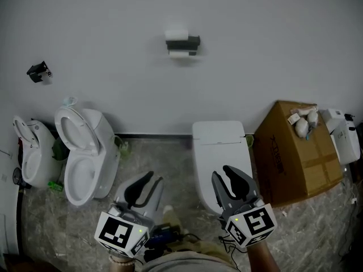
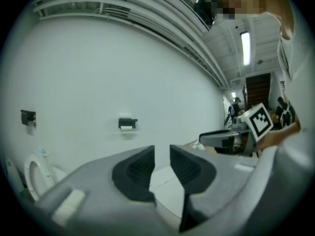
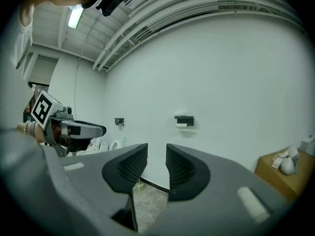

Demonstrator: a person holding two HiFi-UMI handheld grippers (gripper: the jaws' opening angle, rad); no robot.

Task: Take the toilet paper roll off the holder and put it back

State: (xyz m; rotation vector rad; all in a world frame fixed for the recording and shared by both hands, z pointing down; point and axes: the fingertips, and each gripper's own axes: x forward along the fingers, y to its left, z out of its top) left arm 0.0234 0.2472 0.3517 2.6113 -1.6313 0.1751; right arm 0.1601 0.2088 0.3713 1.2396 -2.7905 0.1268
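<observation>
I see dim, flat, greyish light in the head view; both gripper views bend hard into black corners, a long white ceiling lamp (image 2: pixel 245 47) glares, and the near foreground looks soft

Washroom storeroom; loose toilets (image 1: pixel 85 152); roll holder (image 1: pixel 184 42); box (image 1: pixel 295 152)

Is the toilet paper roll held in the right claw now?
No, the right claw is empty, its jaws apart, and the toilet paper roll is far off at the holder on the wall.
</observation>
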